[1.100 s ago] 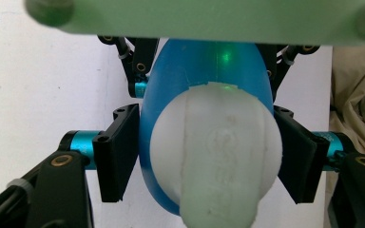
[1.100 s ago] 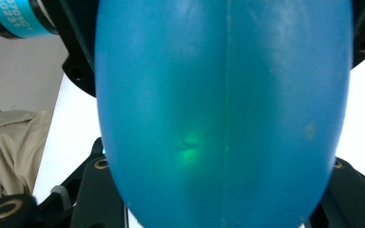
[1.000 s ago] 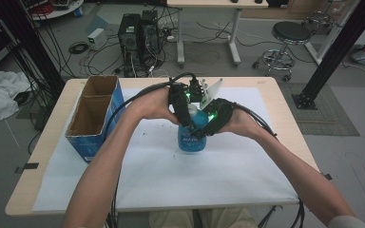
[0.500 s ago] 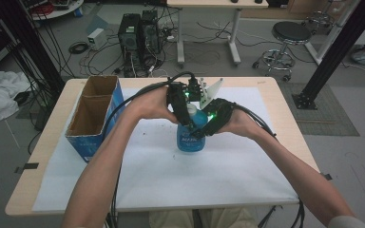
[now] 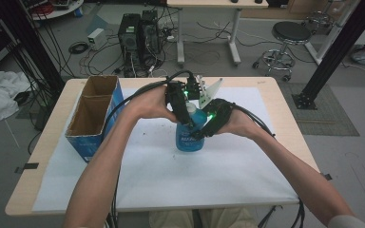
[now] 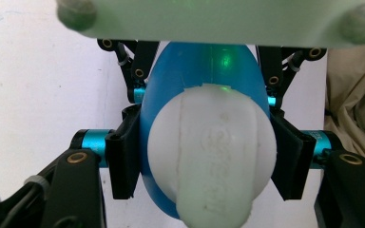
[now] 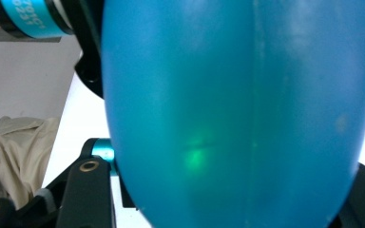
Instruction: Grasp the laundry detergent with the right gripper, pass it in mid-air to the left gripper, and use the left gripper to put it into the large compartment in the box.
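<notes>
Seemingly loosening right tongs (image 5: pixel 200 129), left tongs (image 6: pixel 204 159) clamping blue bottle (image 6: pixel 202 76)

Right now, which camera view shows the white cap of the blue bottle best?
The left gripper view: the cap faces the camera, sharp and centred, with the left tool shut on it. The high view shows the cap small, between the hands. The right gripper view gives the blue bottle wall alone.

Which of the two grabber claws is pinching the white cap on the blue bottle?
The left gripper: its black jaws clamp the white plastic cap of the blue plastic bottle. The right gripper sits lower, against the bottle's blue body.
</notes>
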`<state>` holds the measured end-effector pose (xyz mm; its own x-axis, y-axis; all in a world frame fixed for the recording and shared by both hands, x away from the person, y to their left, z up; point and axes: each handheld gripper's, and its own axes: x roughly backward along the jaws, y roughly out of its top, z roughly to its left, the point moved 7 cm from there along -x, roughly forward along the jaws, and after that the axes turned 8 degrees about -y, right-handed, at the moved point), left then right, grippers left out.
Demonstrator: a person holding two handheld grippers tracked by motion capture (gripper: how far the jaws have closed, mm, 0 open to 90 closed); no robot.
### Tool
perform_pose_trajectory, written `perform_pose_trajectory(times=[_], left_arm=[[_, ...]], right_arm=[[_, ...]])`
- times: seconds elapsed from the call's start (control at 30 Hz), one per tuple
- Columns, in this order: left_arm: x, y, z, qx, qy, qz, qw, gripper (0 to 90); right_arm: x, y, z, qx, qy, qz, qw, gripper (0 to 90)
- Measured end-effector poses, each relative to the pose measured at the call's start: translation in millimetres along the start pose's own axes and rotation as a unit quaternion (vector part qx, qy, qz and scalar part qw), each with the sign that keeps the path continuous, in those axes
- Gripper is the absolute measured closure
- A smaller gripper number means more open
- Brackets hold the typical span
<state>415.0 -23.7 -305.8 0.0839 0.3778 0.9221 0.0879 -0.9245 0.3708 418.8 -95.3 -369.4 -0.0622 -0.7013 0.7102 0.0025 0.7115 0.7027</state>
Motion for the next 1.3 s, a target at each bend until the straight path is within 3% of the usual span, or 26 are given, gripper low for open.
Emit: perform_pose_trajectory(times=[0.27,0.6,0.83,1.1,1.13,1.3], left_arm=[[-0.5,-3.0,0.2,0.005,-0.001,0.011,0.9999,38.0],[3.2,-5.3,-0.2,0.010,0.002,0.008,0.9999,38.0],[10.9,-8.4,0.1,0.024,0.007,0.007,0.9997,38.0],[39.4,-16.7,3.0,0.053,0.023,0.013,0.9983,38.0],[44.6,-18.3,3.3,0.058,0.024,0.013,0.9979,38.0],[73.5,-24.8,4.7,0.077,0.027,0.012,0.9966,38.0]], right_arm=[[-0.3,0.4,-1.6,-0.006,-0.005,-0.003,1.0000,32.4],[3.4,-0.7,-2.7,-0.011,-0.009,0.002,0.9999,27.5],[9.0,-4.1,-3.6,-0.009,-0.021,0.020,0.9995,22.8],[33.8,-16.3,-13.0,-0.035,-0.053,0.054,0.9965,18.4],[37.8,-18.8,-15.1,-0.042,-0.062,0.059,0.9954,12.5],[57.7,-32.9,-23.6,-0.061,-0.089,0.077,0.9912,12.6]])
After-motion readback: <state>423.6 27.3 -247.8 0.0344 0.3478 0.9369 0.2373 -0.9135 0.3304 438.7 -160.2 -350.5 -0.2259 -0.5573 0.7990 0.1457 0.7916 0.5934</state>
